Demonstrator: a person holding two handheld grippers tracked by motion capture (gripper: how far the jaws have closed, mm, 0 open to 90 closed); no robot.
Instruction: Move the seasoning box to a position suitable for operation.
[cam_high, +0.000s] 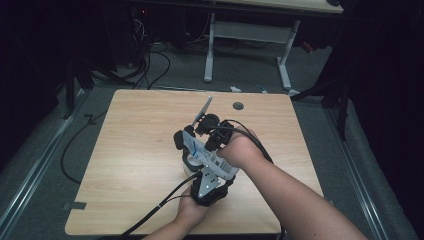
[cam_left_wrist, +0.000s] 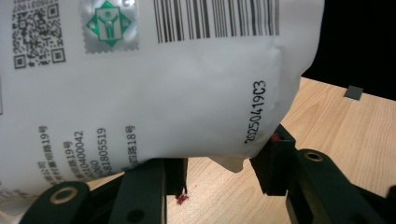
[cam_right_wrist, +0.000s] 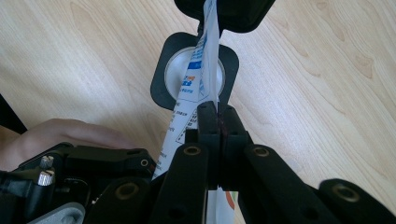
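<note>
- White printed plastic pouch w/ barcode and QR code (cam_high: 207, 155) is held up off the light wooden table (cam_high: 135, 150), roughly mid-table, between both grippers.
- Right gripper (cam_right_wrist: 218, 122): jaws pressed together, pinching the pouch's thin edge; pouch seen edge-on in right gripper view, running up from the jaws.
- Left gripper (cam_left_wrist: 219, 175): jaws stand either side of the pouch's lower corner. The right-hand one touches the corner by the date code; the left-hand one sits under the pouch's bottom edge. Jaws are spread w/ a gap between them, so prob. not clamped (cannot tell for sure whether they grip anything).
- Below the pouch: a black rounded-square holder w/ a white round cup or dish in it (cam_right_wrist: 194, 74) sits on the table. The pouch hangs right over it in right gripper view.
- Small red specks on the table (cam_left_wrist: 181, 199) under the left jaws, one red bit on the jaw tip as well (poss. pouch contents, can't confirm).
- Progress, my read: pouch is picked up and brought over the cup, so approx. mid-task. Whether the pouch is open, can't tell.
- Left to do, prob.: open or tip the pouch, empty it into the cup, put the pouch down.
</note>
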